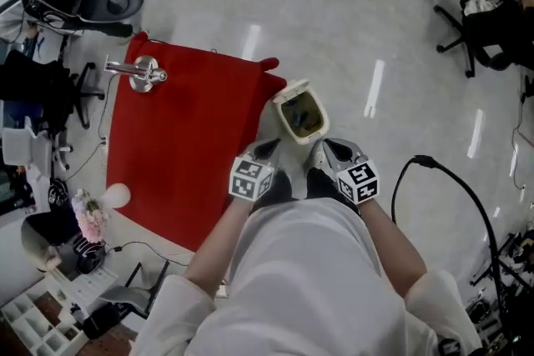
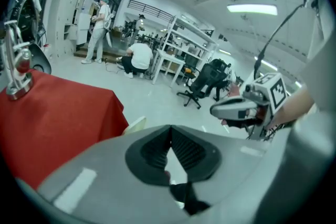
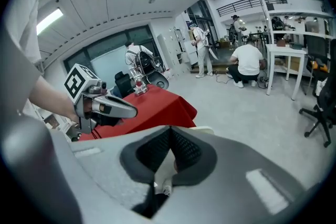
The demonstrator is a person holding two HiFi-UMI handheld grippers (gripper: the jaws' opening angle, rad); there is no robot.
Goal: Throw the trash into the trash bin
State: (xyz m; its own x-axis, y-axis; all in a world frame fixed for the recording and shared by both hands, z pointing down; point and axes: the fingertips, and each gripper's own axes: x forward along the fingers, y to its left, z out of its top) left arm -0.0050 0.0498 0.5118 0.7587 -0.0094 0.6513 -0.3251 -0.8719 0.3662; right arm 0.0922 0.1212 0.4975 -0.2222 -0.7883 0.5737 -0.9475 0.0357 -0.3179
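- Beside the corner of the bench draped in red cloth [image 1: 188, 150], a cream plastic trash bin [image 1: 294, 137] stands on the floor with its lid flipped open. I can't make out what lies inside it.
- The left hand-held gripper [image 1: 269, 151] and the right hand-held gripper [image 1: 322, 151] hover at the bin's near rim, one on each side, each with its jaws pressed together at the tips.
- A chrome metal fixture [image 1: 143, 72] stands upright at the far end of the cloth, well apart from the bin.
- A looping black cable [image 1: 455, 179] arcs up near the right arm.
- The glossy grey floor [image 1: 334, 4] stretches to black office chairs [image 1: 488, 33], and a crouching person in white [image 2: 137, 57] sits by the white shelving.
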